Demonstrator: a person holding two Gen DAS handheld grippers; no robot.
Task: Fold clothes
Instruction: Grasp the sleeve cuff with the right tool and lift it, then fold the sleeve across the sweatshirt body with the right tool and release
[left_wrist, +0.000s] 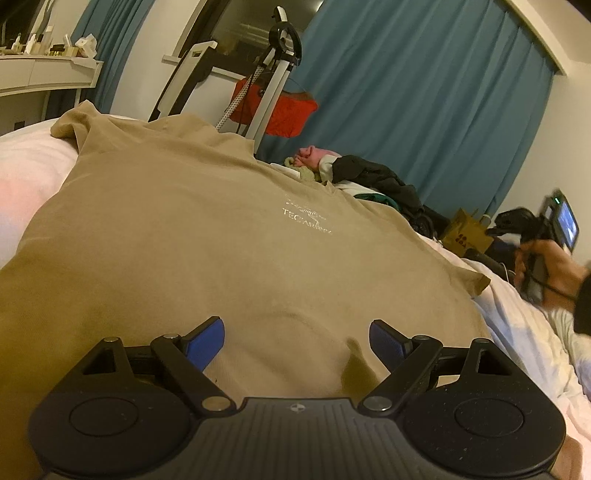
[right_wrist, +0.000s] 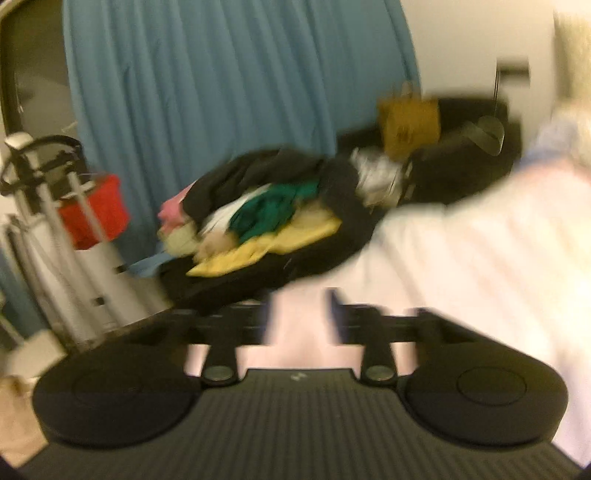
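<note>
We see the tan T-shirt (left_wrist: 207, 221) spread flat on the bed (left_wrist: 29, 173), its near edge lying between and under the left gripper (left_wrist: 297, 341), whose jaws stand wide apart and hold nothing. The right gripper (right_wrist: 299, 314), seen past the bed's right edge, is well clear of the shirt, jaws apart over white bedding, facing a clothes pile (right_wrist: 258, 210).

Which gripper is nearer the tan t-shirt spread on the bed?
Left. The left gripper hovers open over the tan t-shirt; the right gripper is off past the shirt's edge.
</note>
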